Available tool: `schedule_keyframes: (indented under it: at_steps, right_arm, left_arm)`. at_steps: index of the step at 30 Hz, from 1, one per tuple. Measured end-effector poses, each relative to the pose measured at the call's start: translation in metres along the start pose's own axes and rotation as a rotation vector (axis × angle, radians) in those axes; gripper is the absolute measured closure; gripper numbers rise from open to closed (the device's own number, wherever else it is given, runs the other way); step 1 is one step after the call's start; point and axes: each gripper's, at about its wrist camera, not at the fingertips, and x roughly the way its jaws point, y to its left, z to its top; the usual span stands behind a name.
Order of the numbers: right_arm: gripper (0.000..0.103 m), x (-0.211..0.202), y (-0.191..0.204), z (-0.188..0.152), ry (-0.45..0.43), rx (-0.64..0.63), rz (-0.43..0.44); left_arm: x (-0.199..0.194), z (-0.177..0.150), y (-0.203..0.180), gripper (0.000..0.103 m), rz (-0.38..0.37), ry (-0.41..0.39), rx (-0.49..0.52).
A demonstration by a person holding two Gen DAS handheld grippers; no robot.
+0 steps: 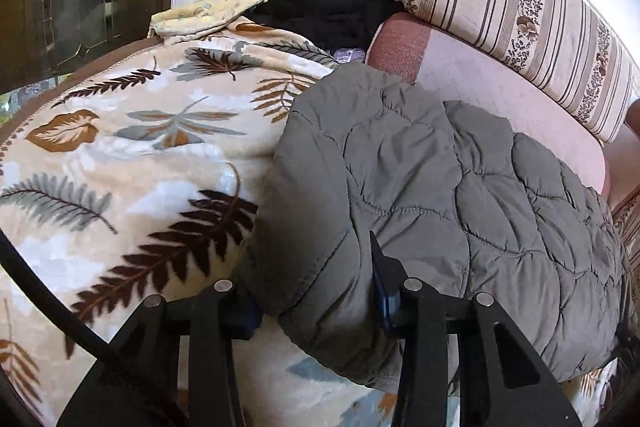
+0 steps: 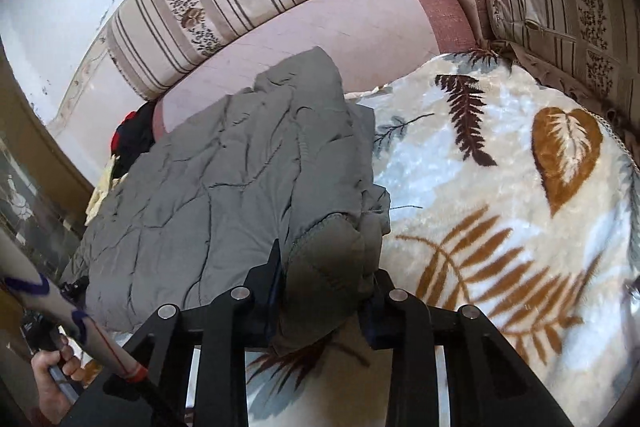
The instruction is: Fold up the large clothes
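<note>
Clearly you are mid-fold with the grey quilted jacket (image 1: 420,195), which lies on the leaf-print blanket (image 1: 120,147) spread over the seat, its far edge resting against the pink cushion (image 1: 480,83) under the striped bolster (image 1: 520,11).

On the left, a heap of other clothes (image 1: 320,11), black, red and pale yellow, sits at the far end of the blanket, well apart from your work and apparently waiting its turn. Next comes your left gripper (image 1: 316,303): its jaws are drawn in partway and pinch a thick padded edge of the jacket at the near left corner. The padding bulges between them, so the grip looks firm.

Moving right, your right gripper (image 2: 324,291) has its jaws narrowed about the same and clamped on a bunched, stitched hem of the jacket at the near right corner. To the right of it the blanket lies bare.

As for progress, the jacket already looks doubled once, with one panel lying over another, though the fisheye bends the folds enough that you cannot count the layers with certainty. What seems left is to carry both held corners away from you, lay them on the far edge, smooth the bundle, then start on the heap.
</note>
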Motion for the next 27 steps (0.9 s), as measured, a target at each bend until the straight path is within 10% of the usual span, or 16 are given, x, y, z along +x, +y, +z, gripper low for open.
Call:
schedule_keyframes:
  at_steps: [7, 14, 20, 23, 27]
  right_arm:
    - [0.070, -0.032, 0.006, -0.007, 0.064, 0.052, -0.025]
    - [0.058, 0.001, -0.019, -0.024, 0.188, 0.141, -0.061]
    - [0.041, -0.016, -0.046, -0.019, 0.171, 0.321, -0.052]
    - [0.040, -0.049, -0.039, -0.008, 0.023, 0.272, -0.207]
    - [0.039, -0.063, -0.016, 0.004, -0.093, 0.149, -0.139]
  left_arm:
    - [-0.028, -0.012, 0.011, 0.061, 0.002, 0.046, -0.004]
    - [0.006, -0.020, 0.036, 0.027, 0.066, 0.190, -0.112]
    - [-0.026, -0.005, 0.038, 0.026, 0.242, 0.005, -0.088]
    - [-0.044, 0.000, 0.027, 0.026, 0.346, -0.122, -0.026]
    - [-0.055, -0.003, -0.007, 0.026, 0.326, -0.219, 0.076]
